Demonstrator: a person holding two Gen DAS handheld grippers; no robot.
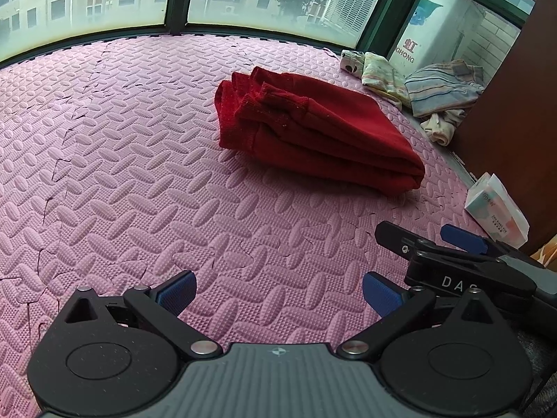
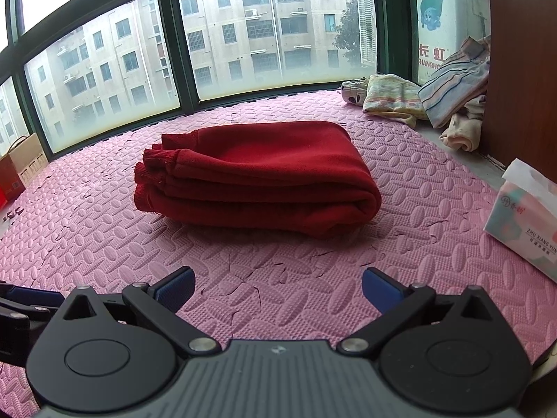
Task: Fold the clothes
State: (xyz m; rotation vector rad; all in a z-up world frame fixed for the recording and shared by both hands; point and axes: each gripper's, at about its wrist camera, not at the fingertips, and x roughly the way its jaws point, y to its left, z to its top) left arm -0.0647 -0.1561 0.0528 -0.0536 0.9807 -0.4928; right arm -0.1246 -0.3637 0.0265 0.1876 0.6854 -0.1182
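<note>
A red garment (image 1: 313,129) (image 2: 257,177) lies folded in several layers on the pink foam mat (image 1: 139,174) (image 2: 435,209), its cuffs and hem stacked at the left end. My left gripper (image 1: 278,291) is open with nothing between its blue pads, well short of the garment. My right gripper (image 2: 278,289) is open too, empty, low over the mat in front of the garment. In the left wrist view the right gripper (image 1: 428,237) shows at the lower right, beside mine.
A pile of other clothes (image 1: 417,83) (image 2: 435,97) sits in the far right corner by a brown cabinet (image 1: 515,122). A tissue pack (image 1: 497,209) (image 2: 525,216) lies at the mat's right edge. Windows (image 2: 264,28) bound the far side; a cardboard box (image 2: 21,163) stands far left.
</note>
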